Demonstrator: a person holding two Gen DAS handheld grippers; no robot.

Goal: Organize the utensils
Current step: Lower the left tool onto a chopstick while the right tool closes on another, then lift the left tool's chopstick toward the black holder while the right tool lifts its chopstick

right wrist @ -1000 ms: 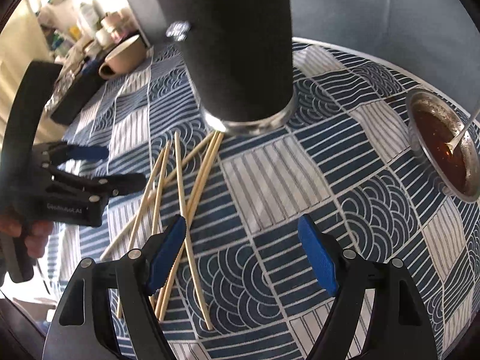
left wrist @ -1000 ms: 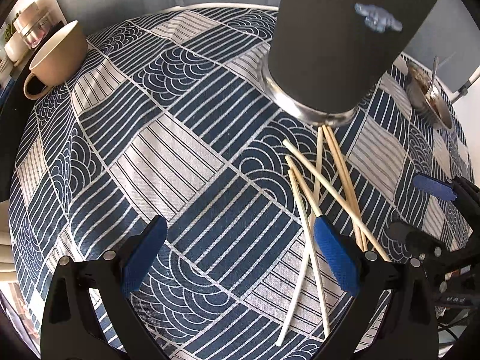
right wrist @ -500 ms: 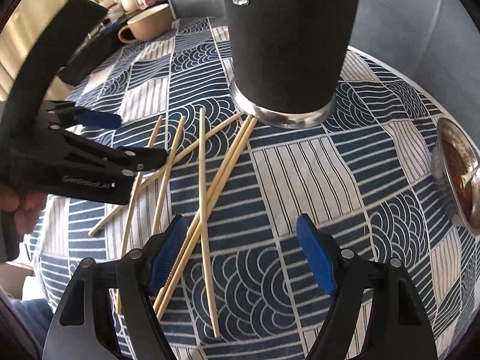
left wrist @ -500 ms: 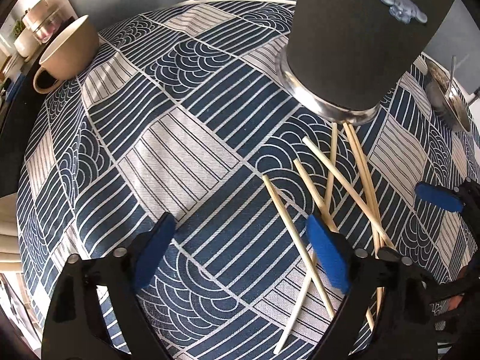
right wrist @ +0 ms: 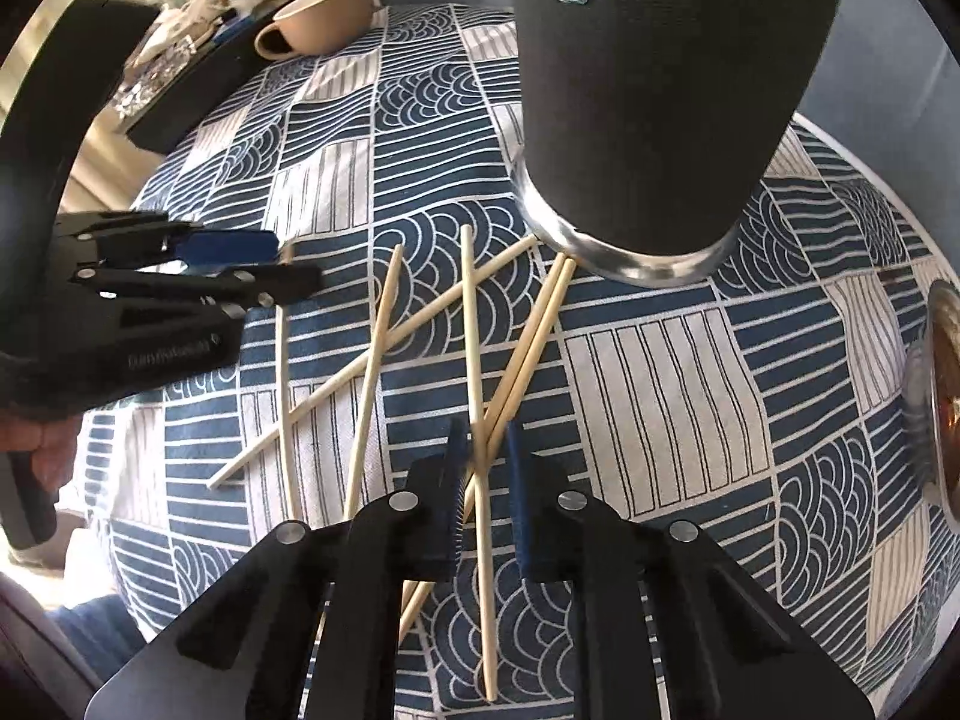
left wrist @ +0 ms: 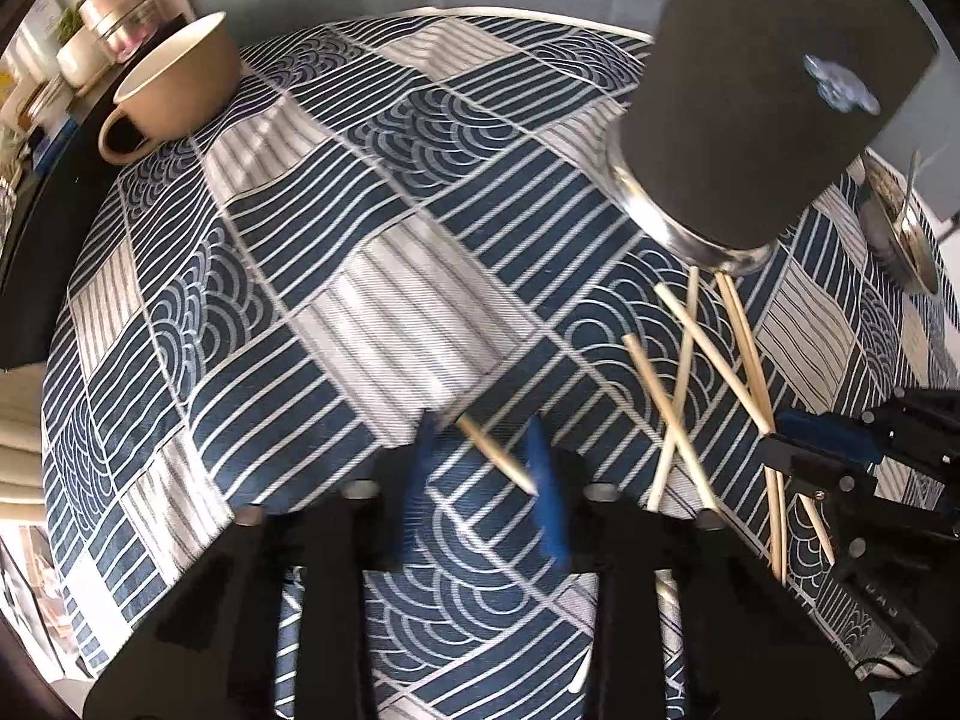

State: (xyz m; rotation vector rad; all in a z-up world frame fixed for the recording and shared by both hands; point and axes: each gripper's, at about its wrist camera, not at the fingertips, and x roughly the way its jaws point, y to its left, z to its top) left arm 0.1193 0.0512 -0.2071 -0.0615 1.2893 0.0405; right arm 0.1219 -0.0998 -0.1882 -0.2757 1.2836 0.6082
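Several pale wooden chopsticks (right wrist: pixel 384 336) lie crossed on the blue patterned tablecloth (left wrist: pixel 360 210), in front of a tall black tumbler (right wrist: pixel 660 90). My right gripper (right wrist: pixel 485 480) points down and is shut where one long chopstick (right wrist: pixel 474 360) crosses a side-by-side pair (right wrist: pixel 534 336). My left gripper (left wrist: pixel 483 480) is closing. One chopstick (left wrist: pixel 498 456) lies slantwise between its blue pads and touches the right pad, with a gap still showing. In the right wrist view, the left gripper (right wrist: pixel 264 264) sits at the far end of that chopstick (right wrist: pixel 280 390).
A beige cup (left wrist: pixel 180 84) stands at the table's far left edge beside a dark shelf with jars. A metal bowl of brown sauce with a spoon (right wrist: pixel 942 396) sits at the right edge. A hand (right wrist: pixel 54 456) holds the left gripper's handle.
Both pairs of jaws have gone from wide apart to narrow. The left gripper came over one chopstick, which slid left. The right gripper shifted onto the crossing chopsticks.
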